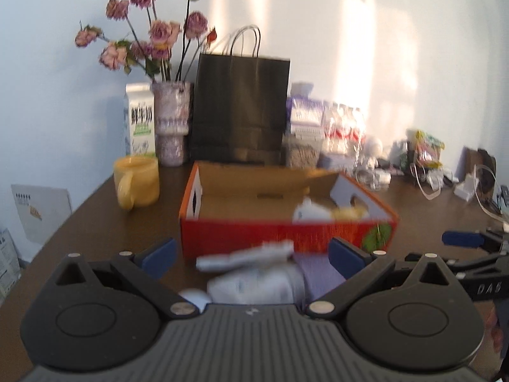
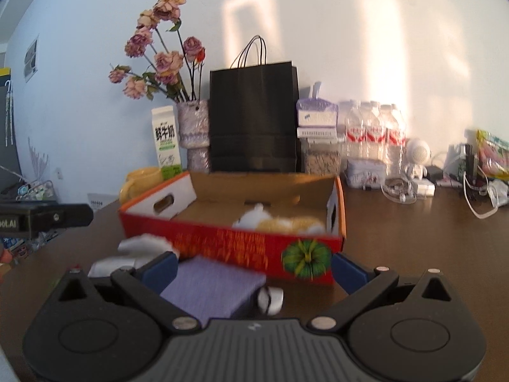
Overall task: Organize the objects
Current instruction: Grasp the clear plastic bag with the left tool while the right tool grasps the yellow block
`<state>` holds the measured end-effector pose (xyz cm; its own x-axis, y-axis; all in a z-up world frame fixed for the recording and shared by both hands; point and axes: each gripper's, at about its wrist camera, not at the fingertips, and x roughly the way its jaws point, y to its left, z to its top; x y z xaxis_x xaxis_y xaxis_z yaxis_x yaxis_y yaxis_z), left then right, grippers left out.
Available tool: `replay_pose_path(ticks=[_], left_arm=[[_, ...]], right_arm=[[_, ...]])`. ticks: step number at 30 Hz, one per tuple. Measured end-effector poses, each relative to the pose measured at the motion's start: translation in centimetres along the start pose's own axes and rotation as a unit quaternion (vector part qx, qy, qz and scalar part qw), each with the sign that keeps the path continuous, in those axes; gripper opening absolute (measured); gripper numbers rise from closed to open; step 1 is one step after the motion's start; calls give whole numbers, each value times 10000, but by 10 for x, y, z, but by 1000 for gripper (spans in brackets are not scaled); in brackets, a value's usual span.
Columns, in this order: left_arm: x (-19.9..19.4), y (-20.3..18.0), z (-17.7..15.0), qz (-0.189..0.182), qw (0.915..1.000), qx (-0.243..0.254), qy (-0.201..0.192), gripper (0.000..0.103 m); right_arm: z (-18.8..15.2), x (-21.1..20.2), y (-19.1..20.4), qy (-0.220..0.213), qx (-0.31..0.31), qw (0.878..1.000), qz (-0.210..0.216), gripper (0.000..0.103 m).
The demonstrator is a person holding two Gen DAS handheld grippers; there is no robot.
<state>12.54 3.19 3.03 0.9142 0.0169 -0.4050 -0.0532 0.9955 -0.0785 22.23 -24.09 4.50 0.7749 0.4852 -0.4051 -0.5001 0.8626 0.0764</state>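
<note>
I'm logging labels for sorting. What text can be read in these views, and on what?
"鲜牛奶": milk carton.
"DAG": right hand-held gripper.
"oot.AI", cut off: left hand-held gripper.
Water bottles, red box, wall papers: print too blurred to read.

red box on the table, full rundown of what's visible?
The red box is a shallow open-topped cardboard tray: red printed outside with a green round graphic at its front corner, plain brown inside, and white end flaps with cut-out handle holes. It sits flat on the dark table, in front of the black paper bag. A white and yellow plush-looking item lies inside. A purple cloth lies just in front of it.
</note>
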Motion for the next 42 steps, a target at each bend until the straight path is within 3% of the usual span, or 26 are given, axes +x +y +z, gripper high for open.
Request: replay_pose_path(ticks=[9, 14, 20, 26, 29, 31, 39, 42], left_arm=[[-29, 8, -50, 18, 9989, -97, 460, 103], [-40, -2, -68, -210, 9974, 78, 689, 103], [-37, -12, -81, -383, 9951, 25, 907, 103], [-27, -21, -89, -259, 9950, 66, 960, 102], [-22, -22, -91, -138, 9950, 27, 992, 85], [-18, -20, -93, -174, 9943, -22, 1052, 49], [-22, -17, -91, -230, 9958, -65, 887, 45], [-24, -15, -89, -247, 9962, -83, 832, 45]], right_arm=[[-51, -31, 0, 523, 12, 9986, 21, 103], [-73, -38, 7, 769, 35, 9970, 131, 103], [-81, -42, 14, 813, 3, 9965, 175, 103], [-83, -42, 11, 830, 26, 9964, 159, 103], [-84, -42, 11, 824, 25, 9964, 177, 103], [-84, -41, 11, 819, 28, 9965, 173, 103], [-87, -34, 12, 819, -86, 9966, 95, 103], [-87, -33, 13, 727, -112, 9973, 79, 96]])
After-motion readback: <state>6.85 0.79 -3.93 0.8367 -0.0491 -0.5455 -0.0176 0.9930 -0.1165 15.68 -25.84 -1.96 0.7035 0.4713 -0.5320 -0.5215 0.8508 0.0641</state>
